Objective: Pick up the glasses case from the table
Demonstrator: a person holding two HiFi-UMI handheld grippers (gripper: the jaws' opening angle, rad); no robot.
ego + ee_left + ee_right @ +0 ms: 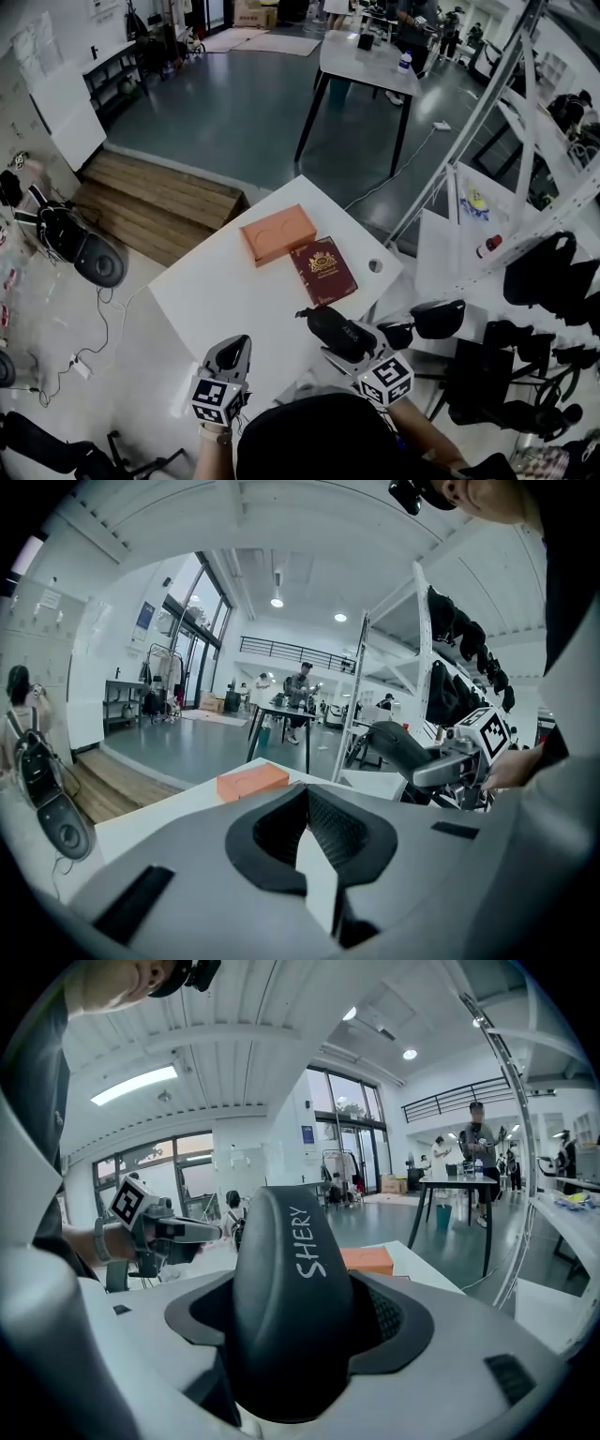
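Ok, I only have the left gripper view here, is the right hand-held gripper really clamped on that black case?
Observer: Yes, the right gripper view shows the right hand-held gripper shut on the glasses case, a jaw on each side.
Operator: Any print on it?
Observer: White letters, SHERY, along its side.
Operator: Anything on the table besides the orange box?
Observer: The head view shows a dark red book with a gold crest beside the orange box.

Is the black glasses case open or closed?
Closed: the glasses case shows one smooth, unbroken shell, clamped between the jaws of the right hand-held gripper.
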